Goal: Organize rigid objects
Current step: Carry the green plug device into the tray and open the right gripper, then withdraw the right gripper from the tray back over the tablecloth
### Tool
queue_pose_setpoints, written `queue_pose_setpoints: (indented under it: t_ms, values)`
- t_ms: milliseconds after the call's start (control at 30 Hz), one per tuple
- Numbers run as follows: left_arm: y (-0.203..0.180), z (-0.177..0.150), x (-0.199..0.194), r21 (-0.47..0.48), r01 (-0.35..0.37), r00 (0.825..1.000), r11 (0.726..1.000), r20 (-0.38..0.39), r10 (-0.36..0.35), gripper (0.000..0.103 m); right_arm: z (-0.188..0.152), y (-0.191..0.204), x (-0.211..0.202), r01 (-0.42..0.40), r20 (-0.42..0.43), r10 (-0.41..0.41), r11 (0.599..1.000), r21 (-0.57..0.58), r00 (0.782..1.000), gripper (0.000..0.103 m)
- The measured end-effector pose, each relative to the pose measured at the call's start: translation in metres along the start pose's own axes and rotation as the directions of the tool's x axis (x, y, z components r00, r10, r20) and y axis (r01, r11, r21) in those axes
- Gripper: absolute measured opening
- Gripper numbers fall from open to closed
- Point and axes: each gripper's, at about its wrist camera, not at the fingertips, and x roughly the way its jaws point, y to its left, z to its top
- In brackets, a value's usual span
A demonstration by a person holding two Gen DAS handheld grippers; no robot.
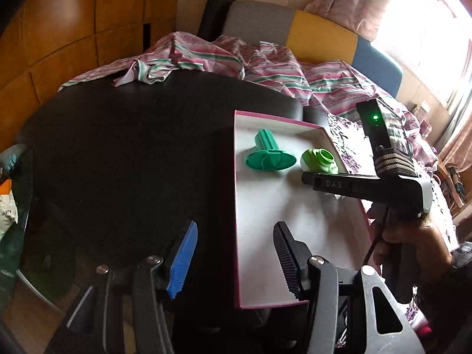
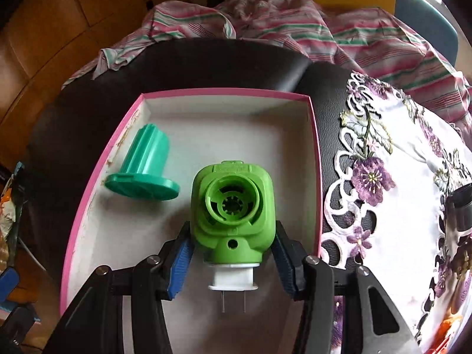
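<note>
Right claw [image 2: 233, 261] is over the shallow white cardboard box with the pink rim [image 2: 315, 159], and pinched between its blue ribbed pads [image 2: 180, 265] is the lime-green plastic plug-in unit with a white base and two metal prongs [image 2: 233, 206]. The pads press on the lower flanks of the green body, prongs pointing back toward the camera, round socket facing up and away. It hangs over the box's white floor, right of centre; whether it touches the floor yet, I can't tell.

Already lying inside, to its left and close to the pink side wall, is the teal plastic ribbed stem with a round flange [image 2: 147, 168], tipped on its side. The two pieces are near each other but apart.

Left claw [image 1: 236, 259] hovers spread and empty over the box's near corner and the dark tabletop [image 1: 118, 147], one pad blue, one black. From there the right claw's body shows above the box's right edge, a hand [image 1: 413, 244] on its grip.

To finish this well, I'd say: lower until the green body settles flat, keep it clear of the teal flange so nothing gets nudged, and mind the right wall, which sits close. Spread the pads only once the weight is resting, then lift straight up so the ribs don't drag it.

Beyond the box lies an embroidered white cloth with purple flowers [image 2: 398, 153].
</note>
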Motion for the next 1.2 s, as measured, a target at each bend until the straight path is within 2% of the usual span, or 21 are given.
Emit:
queue_pose_setpoints:
  t_ms: [100,167,300,467,567,833,1200]
  values:
    - [0.002,0.001,0.0,-0.005,-0.006,1.0,1.0,0.003,0.006,0.055,-0.003,-0.002,-0.003,-0.009,-0.003,0.009,1.0,0.019,1.0,0.052]
    - [0.003,0.001,-0.001,-0.004,-0.011,1.0,1.0,0.012,0.011,0.06,-0.006,-0.006,-0.012,-0.024,0.026,0.024,0.999,0.035,0.999,0.052]
    - [0.001,0.003,-0.005,0.006,-0.018,0.999,1.0,0.027,0.018,0.06,-0.015,-0.009,-0.041,-0.029,0.112,0.025,0.999,0.031,0.993,0.054]
    - [-0.006,0.007,-0.011,0.026,-0.008,0.999,1.0,0.042,0.007,0.06,-0.025,-0.017,-0.07,-0.019,0.162,0.013,0.999,0.035,0.987,0.054]
    - [-0.012,0.008,-0.014,0.043,-0.003,0.999,0.999,0.049,0.001,0.06,-0.032,-0.025,-0.076,-0.022,0.152,0.012,0.998,0.064,0.988,0.054]
    - [-0.032,0.008,-0.018,0.095,0.009,0.999,0.995,0.047,-0.014,0.061,-0.063,-0.057,-0.104,0.044,0.172,-0.062,0.993,0.109,0.983,0.054]
    - [-0.054,0.007,-0.015,0.145,0.038,0.999,0.989,0.03,-0.042,0.062,-0.1,-0.133,-0.136,0.129,0.161,-0.172,0.961,0.247,0.972,0.054]
